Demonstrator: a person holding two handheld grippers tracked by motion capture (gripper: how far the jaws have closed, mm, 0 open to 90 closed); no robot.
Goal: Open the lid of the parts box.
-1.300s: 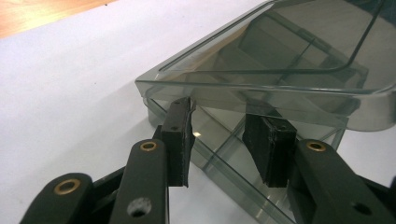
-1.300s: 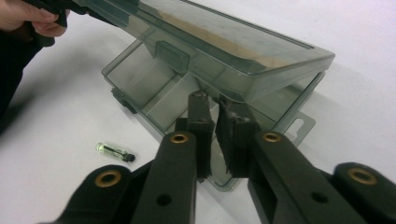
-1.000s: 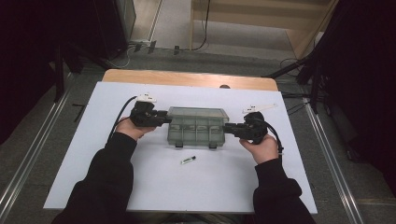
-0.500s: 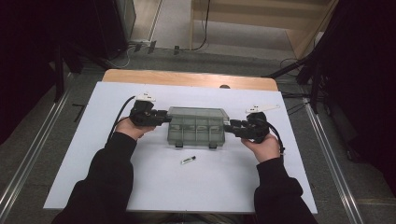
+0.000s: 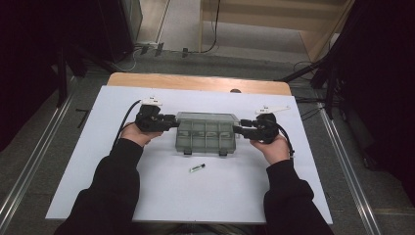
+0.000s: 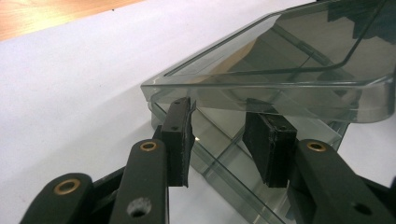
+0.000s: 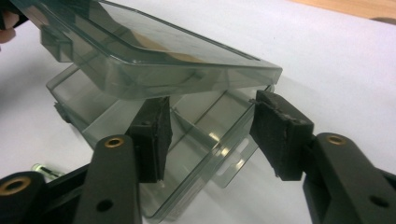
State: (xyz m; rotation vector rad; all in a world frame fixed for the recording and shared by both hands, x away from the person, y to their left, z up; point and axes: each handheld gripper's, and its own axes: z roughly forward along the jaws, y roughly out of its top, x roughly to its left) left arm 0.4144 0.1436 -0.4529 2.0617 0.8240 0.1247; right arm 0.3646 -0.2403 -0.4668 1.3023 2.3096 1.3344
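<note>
A smoky clear plastic compartment box [image 5: 205, 134] lies at the middle of the white sheet, its lid [image 6: 280, 56] lifted a little off the base. My left gripper [image 5: 173, 122] is at the box's left end, open, with its pad tips [image 6: 180, 116] just under the lid's edge. My right gripper [image 5: 238, 129] is at the right end. Its jaws have just been opening and now stand wide, pads [image 7: 280, 135] clear of the box [image 7: 154, 42], whose end wall lies between them.
A small tube with a green end [image 5: 196, 168] lies on the white sheet [image 5: 98, 161] in front of the box, and shows again [image 7: 39, 169] low at the left. The wooden table edge [image 5: 195, 82] runs behind. Metal rails flank the table.
The right gripper's jaws have spread apart at the box's right end, and that hand has shifted slightly. The left hand and gripper have stayed put.
</note>
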